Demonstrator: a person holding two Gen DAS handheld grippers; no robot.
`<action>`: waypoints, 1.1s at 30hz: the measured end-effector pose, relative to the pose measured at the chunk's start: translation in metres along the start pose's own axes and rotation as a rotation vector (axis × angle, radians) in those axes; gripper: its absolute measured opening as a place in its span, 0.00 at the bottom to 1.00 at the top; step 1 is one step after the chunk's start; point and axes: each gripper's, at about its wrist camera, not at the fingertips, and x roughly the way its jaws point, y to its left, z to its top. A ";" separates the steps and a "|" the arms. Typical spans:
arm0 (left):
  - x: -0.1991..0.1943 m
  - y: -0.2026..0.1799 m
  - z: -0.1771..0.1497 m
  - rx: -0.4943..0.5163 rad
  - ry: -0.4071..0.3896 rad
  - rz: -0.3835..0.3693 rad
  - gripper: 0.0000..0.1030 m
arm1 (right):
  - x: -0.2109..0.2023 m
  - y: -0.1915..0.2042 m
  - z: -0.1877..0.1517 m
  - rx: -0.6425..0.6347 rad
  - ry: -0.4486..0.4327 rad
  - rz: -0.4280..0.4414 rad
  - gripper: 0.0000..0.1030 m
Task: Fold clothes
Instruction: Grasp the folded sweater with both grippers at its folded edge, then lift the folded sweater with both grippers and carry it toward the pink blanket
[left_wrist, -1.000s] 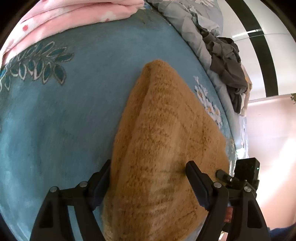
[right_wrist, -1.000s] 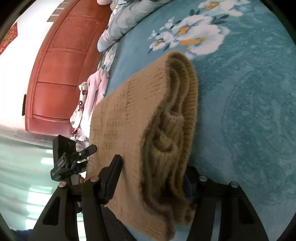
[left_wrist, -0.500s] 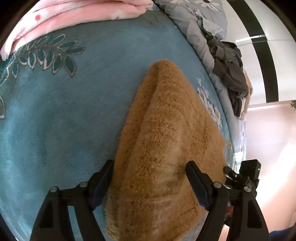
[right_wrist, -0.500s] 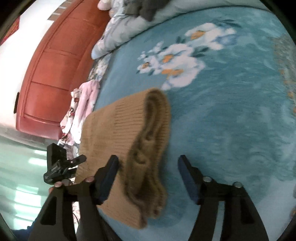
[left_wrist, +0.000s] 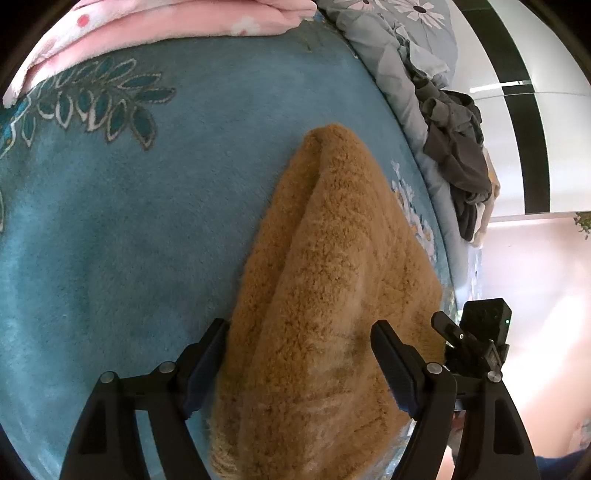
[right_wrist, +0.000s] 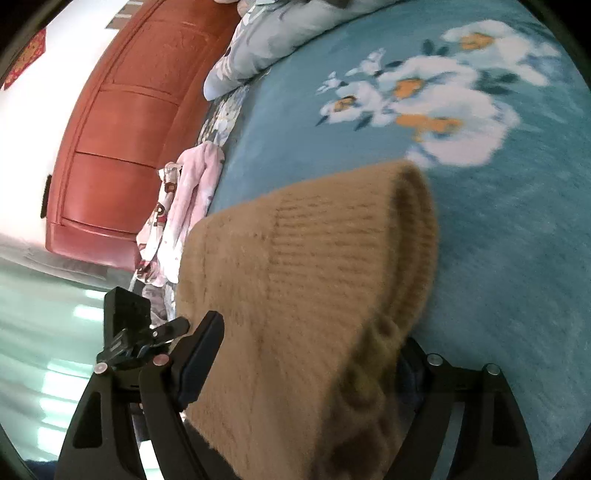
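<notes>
Left wrist view, left to right: a teal plush bedspread (left_wrist: 129, 236) with a leaf motif covers the bed; a pink blanket (left_wrist: 155, 22) lies along its far edge. The left gripper (left_wrist: 299, 354) has its fingers spread wide, one on each side of the folded tan sweater (left_wrist: 332, 295), which lies on the bedspread and tapers away from the camera; whether the pads touch the knit cannot be told. Further right, a grey floral quilt (left_wrist: 388, 55) carries a heap of dark grey clothes (left_wrist: 458, 158), backed by a white wall with a black stripe (left_wrist: 524, 122); the other tool shows at the sweater's right edge. Right wrist view, left to right: a red-brown wooden headboard (right_wrist: 122, 133), a pink patterned garment (right_wrist: 184, 206) at the bed's edge, then the right gripper (right_wrist: 310, 354), fingers spread with the sweater (right_wrist: 317, 280) lying between and over them, its right finger largely hidden by the thick folded edge. White and orange flowers (right_wrist: 424, 103) are printed on the bedspread (right_wrist: 517, 295) beyond.
</notes>
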 end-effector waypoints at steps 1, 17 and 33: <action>0.000 0.000 -0.001 0.001 -0.002 -0.002 0.78 | -0.001 -0.001 -0.001 0.005 0.001 0.008 0.81; -0.008 -0.017 -0.014 0.047 -0.049 0.137 0.40 | -0.009 -0.003 -0.003 0.075 0.019 -0.072 0.38; -0.032 -0.060 -0.055 0.042 -0.191 0.148 0.32 | -0.035 0.075 0.038 -0.159 0.066 -0.074 0.35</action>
